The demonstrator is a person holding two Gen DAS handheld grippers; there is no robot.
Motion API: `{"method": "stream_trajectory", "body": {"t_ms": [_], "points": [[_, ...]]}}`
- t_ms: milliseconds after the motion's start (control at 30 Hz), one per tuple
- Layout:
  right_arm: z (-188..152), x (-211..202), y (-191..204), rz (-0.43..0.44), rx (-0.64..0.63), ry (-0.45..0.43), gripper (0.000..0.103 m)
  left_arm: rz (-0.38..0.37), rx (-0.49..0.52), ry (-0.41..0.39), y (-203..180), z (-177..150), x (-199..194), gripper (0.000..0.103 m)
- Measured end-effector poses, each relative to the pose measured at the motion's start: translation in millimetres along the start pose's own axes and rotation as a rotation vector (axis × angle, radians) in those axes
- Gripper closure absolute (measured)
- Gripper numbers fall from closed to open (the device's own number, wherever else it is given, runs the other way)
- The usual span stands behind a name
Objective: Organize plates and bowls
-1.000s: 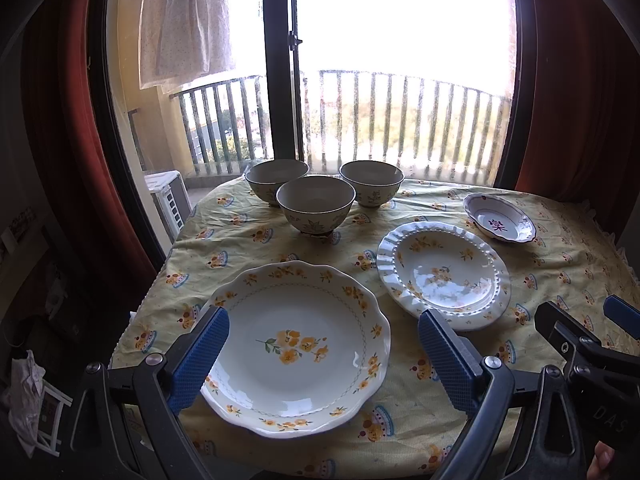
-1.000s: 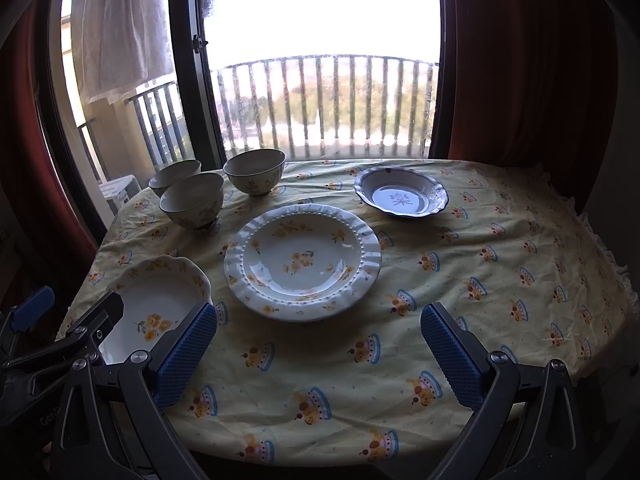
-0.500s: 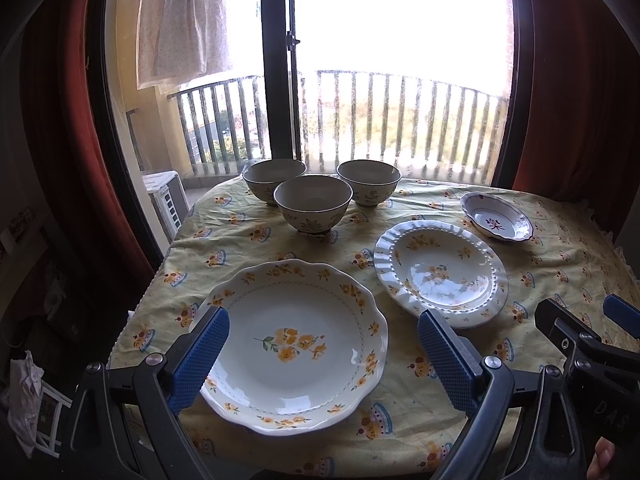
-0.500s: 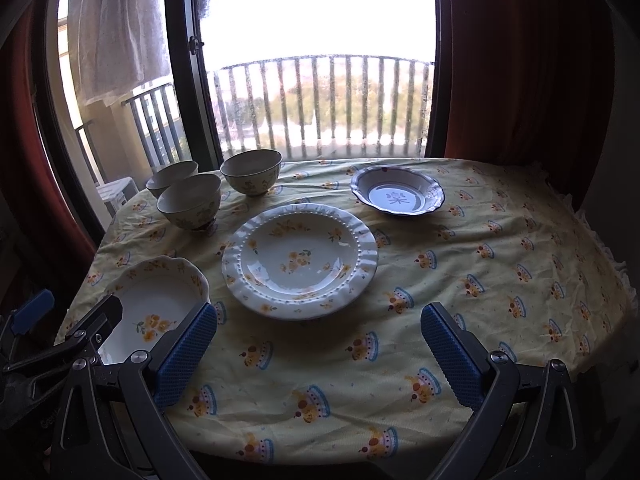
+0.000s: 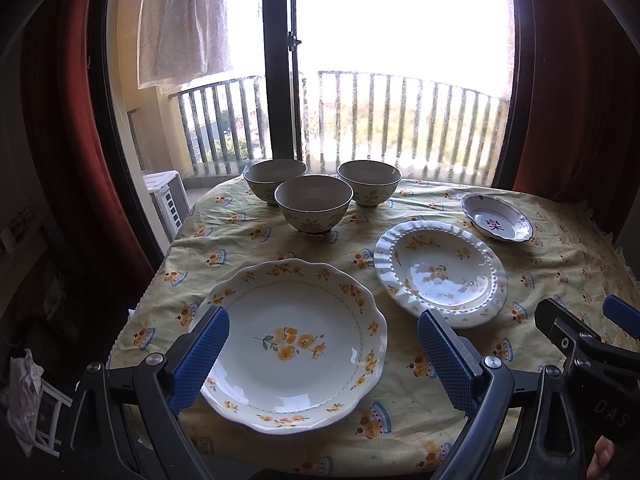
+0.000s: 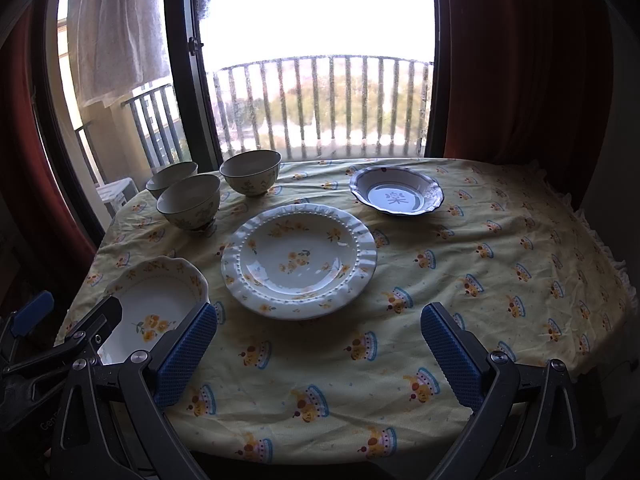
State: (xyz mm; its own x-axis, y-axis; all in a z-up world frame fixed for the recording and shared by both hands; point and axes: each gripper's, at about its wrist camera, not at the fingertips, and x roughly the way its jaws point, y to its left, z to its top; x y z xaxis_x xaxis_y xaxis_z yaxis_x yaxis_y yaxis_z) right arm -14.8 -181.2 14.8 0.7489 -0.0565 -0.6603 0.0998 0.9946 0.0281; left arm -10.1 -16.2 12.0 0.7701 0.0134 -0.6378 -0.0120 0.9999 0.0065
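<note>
Left gripper (image 5: 322,360) was wide open over the scalloped plate (image 5: 294,344) at 6 o'clock; ribbed plate (image 5: 440,272) at 3, small blue-rimmed dish (image 5: 496,224) at 2, three bowls (image 5: 314,204) clustered at 12, all apart on the yellow tablecloth (image 5: 224,236)

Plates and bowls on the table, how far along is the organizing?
Nothing looks done: the three bowls stand separately at the far side, unstacked. The scalloped plate, the ribbed plate and the blue-rimmed dish each lie alone on the tablecloth. Nothing is in hand: the left gripper hangs open over the scalloped plate, the right gripper open over bare cloth. All stacking remains.
</note>
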Motion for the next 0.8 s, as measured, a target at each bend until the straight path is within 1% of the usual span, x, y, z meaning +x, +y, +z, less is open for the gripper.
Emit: {"method": "stream_trajectory", "body": {"t_ms": [300,433,533,633,733,800], "points": [[-2,0,1,0.000,0.003,0.009,0.000,-0.001,0.005,0.010,0,-2,0,0.007],[-1,3,4,0.002,0.005,0.018,0.000,-0.003,0.000,0.026,7,3,3,0.007],[7,5,14,0.017,-0.003,0.028,0.000,0.017,0.006,0.023,15,13,5,0.007],[13,13,26,0.027,-0.005,0.047,0.000,0.030,0.004,0.039,28,18,13,0.007],[17,24,42,0.038,-0.007,0.068,0.001,0.038,0.008,0.068,43,21,27,0.007],[19,34,54,0.049,-0.007,0.085,0.004,0.046,0.021,0.099,51,22,38,0.009]]}}
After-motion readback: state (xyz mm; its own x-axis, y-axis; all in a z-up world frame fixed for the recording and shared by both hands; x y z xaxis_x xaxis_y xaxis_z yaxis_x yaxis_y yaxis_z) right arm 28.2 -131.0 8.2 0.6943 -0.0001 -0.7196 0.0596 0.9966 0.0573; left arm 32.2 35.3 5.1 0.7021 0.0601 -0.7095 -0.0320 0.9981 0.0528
